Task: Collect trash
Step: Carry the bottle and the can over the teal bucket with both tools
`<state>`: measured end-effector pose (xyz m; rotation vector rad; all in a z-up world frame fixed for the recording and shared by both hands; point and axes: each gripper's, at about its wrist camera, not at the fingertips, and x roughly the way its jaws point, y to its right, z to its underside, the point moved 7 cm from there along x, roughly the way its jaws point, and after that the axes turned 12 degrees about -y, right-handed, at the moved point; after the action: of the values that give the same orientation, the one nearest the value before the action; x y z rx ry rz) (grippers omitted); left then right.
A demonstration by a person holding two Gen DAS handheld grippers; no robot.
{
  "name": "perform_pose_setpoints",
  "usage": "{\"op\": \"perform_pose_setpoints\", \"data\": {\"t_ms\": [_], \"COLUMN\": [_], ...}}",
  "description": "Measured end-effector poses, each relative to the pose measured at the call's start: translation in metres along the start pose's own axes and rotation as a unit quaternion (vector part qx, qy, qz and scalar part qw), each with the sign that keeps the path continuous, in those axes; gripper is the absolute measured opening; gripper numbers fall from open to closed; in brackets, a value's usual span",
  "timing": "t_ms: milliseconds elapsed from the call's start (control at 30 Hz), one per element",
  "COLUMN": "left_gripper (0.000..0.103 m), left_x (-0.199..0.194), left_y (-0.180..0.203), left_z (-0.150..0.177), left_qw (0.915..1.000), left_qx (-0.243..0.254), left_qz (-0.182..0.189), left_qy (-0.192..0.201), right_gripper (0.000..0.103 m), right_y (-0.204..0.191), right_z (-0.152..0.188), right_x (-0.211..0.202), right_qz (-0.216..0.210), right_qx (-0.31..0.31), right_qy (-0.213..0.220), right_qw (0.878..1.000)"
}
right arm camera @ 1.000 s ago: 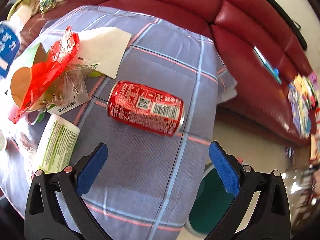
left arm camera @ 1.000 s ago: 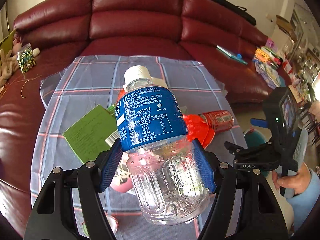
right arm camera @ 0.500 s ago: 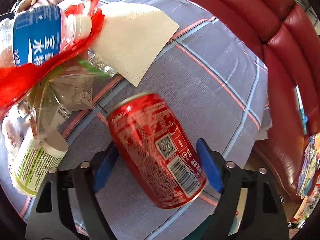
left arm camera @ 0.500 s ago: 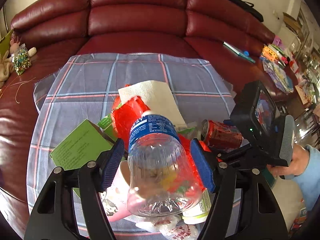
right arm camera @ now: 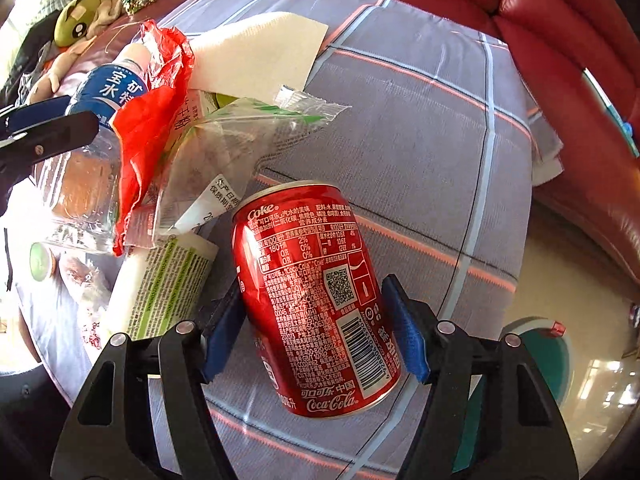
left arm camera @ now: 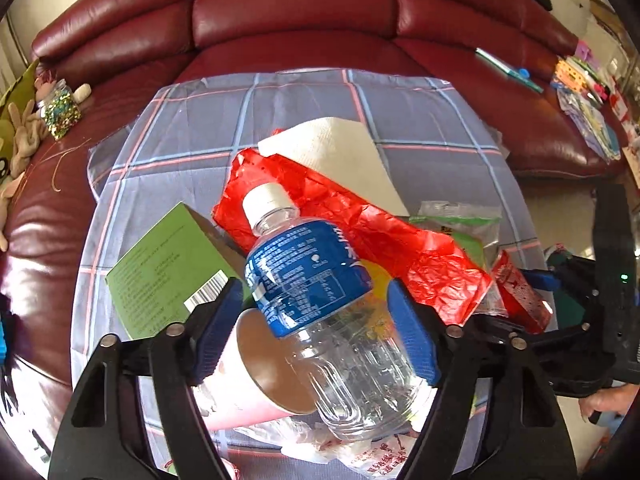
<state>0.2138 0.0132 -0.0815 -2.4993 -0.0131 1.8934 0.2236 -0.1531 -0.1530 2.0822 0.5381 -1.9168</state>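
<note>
The plastic bottle [left arm camera: 320,300] covers part of the paper cup [left arm camera: 260,376] behind it, and the cup's base is hidden behind the left hand-held gripper [left arm camera: 316,332]. The red plastic bag [left arm camera: 360,232] lies over the lower edge of the white napkin [left arm camera: 340,156] and hides most of the red can [left arm camera: 520,292] at the far right. The person's hand [left arm camera: 608,400] is cut off by the picture's edge. In the right wrist view the teal bin [right arm camera: 536,364] shows only in part behind the right hand-held gripper [right arm camera: 312,332], and the small print on the can [right arm camera: 316,296] is perhaps too fine to read.
</note>
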Motion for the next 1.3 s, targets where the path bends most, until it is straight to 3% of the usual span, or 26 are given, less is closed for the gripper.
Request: {"op": "perform_pose_setpoints", "data": {"t_ms": [100, 167, 267, 400, 667, 900, 1133, 1300], "left_gripper": [0.08, 0.08, 0.072, 0.07, 0.069, 0.069, 0.069, 0.069], "left_x": [0.011, 0.021, 0.031, 0.019, -0.036, -0.077, -0.104, -0.108], "left_y": [0.002, 0.009, 0.012, 0.012, 0.026, 0.03, 0.043, 0.1], "left_z": [0.011, 0.016, 0.02, 0.024, 0.024, 0.033, 0.04, 0.041], "left_qw": [0.9994, 0.9992, 0.999, 0.9996, 0.9986, 0.9969, 0.9952, 0.99], "left_qx": [-0.006, 0.005, 0.002, 0.004, 0.021, 0.015, 0.028, 0.093], "left_qz": [0.018, 0.004, 0.003, -0.02, -0.032, -0.024, 0.041, 0.07], "left_qy": [-0.028, -0.04, -0.044, -0.021, 0.036, 0.073, 0.084, 0.079], "right_gripper": [0.065, 0.065, 0.065, 0.065, 0.065, 0.065, 0.064, 0.065], "right_y": [0.004, 0.006, 0.012, 0.021, 0.031, 0.038, 0.048, 0.077], "right_z": [0.01, 0.016, 0.025, 0.034, 0.05, 0.072, 0.094, 0.119], "right_x": [-0.006, -0.006, -0.007, -0.018, -0.052, -0.076, -0.09, -0.099], "right_qz": [-0.017, -0.028, -0.043, -0.064, -0.087, -0.107, -0.122, -0.121], "right_qx": [0.021, 0.034, 0.06, 0.087, 0.111, 0.124, 0.143, 0.181], "right_qy": [0.011, 0.012, 0.019, 0.041, 0.088, 0.12, 0.147, 0.165], "right_qw": [1.0, 0.999, 0.997, 0.993, 0.986, 0.979, 0.971, 0.962]}}
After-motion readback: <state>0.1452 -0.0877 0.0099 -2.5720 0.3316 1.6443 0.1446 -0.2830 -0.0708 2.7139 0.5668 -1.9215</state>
